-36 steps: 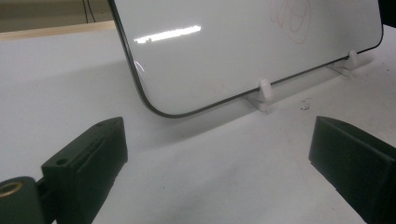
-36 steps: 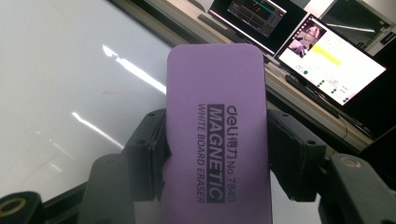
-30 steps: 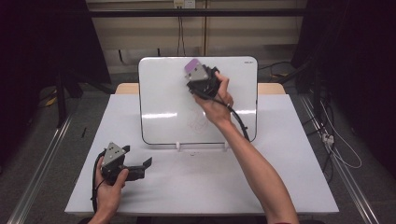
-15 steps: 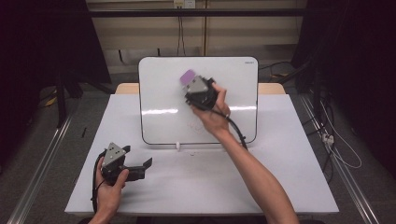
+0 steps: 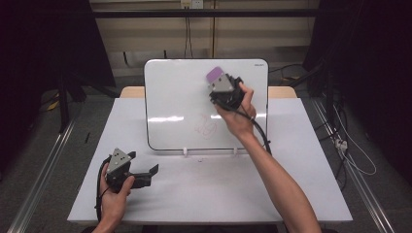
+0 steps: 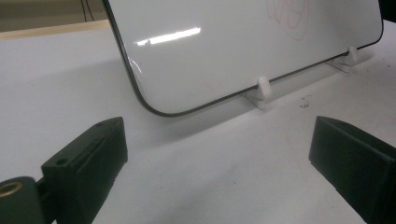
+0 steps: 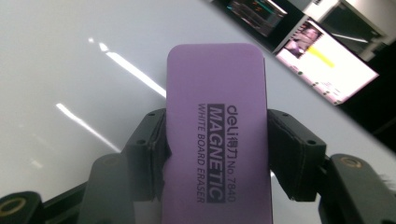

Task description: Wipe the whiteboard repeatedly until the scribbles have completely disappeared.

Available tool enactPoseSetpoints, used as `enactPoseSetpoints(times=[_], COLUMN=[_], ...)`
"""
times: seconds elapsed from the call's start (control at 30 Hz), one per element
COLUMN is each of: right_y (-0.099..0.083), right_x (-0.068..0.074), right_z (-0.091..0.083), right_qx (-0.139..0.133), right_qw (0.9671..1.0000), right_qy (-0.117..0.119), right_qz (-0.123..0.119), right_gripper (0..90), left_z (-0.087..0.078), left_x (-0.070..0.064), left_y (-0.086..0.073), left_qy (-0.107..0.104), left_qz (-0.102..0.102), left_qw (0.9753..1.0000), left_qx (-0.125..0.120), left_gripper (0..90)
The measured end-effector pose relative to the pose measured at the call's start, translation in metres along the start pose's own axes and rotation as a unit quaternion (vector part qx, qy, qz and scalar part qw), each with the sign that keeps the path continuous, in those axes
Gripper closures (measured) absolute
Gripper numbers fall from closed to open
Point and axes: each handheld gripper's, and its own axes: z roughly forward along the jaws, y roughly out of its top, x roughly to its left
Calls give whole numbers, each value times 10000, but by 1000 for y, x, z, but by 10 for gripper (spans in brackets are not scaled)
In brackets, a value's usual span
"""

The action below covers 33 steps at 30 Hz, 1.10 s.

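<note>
Purple eraser (image 7: pixel 217 135) sits clamped between the jaws of the right claw (image 5: pixel 221 85), its printed face toward the camera that rides on that claw. The eraser's far end lies against the upper right part of the whiteboard (image 5: pixel 175 97), which stands tilted on small white feet near the back of the white surface (image 5: pixel 291 184). A faint red scribble (image 5: pixel 206 127) marks the board below the eraser. Well apart, near the front left of the surface, the left claw (image 5: pixel 145 174) is held low, jaws spread wide and gripping nothing.
</note>
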Motion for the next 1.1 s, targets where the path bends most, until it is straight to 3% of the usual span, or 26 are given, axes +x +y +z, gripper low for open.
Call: enactPoseSetpoints(times=[0.13, 0.2, 0.33, 0.4, 0.43, 0.47, 0.6, 0.67, 0.77, 0.93, 1.0, 1.07, 1.1], right_y=[-14, -22, -37, -43, -44, -44, -41, -42, -43, -52, -54, -57, -59], right_x=[46, 67, 89, 94, 91, 85, 42, 28, 41, 87, 106, 116, 117], right_z=[-15, -21, -32, -36, -36, -35, -28, -27, -30, -39, -43, -46, -47], right_qx=[-53, -107, -76, -86, -82, -99, -67, -12, -38, -85, -107, -102, -99], right_qw=[9980, 9960, 9925, 9917, 9914, 9929, 9984, 9989, 9988, 9945, 9911, 9893, 9892], right_qy=[561, 710, 1057, 1066, 1087, 952, 487, 468, 410, 873, 1022, 1096, 1165], right_qz=[-301, -530, -614, -714, -727, -702, -268, -71, -268, -573, -843, -956, -887], right_gripper=[416, 416, 416, 416, 416, 416, 416, 416, 416, 416, 416, 416, 416], left_z=[0, -1, 0, 1, 1, 0, -2, -1, 0, 0, 1, 0, 0], left_x=[0, 0, 0, 0, 0, -1, -1, 1, 0, -2, -2, -2, -2], left_y=[0, 0, 0, -1, 0, 0, 0, 0, 0, 0, 0, 0, 0], left_qy=[-21, -19, -16, -23, -10, -13, 1, 1, 18, 3, -12, -20, -14], left_qz=[35, 41, -18, -4, 5, 8, 20, 21, -12, 24, 26, 39, 40], left_qw=[10000, 10000, 10000, 10000, 10000, 10000, 10000, 10000, 10000, 10000, 10000, 10000, 10000], left_qx=[13, -4, -13, 8, 20, 16, -19, 9, 17, 18, 27, 23, 21], left_gripper=[42, 41, 42, 42, 41, 42, 42, 41, 41, 41, 42, 41, 42])
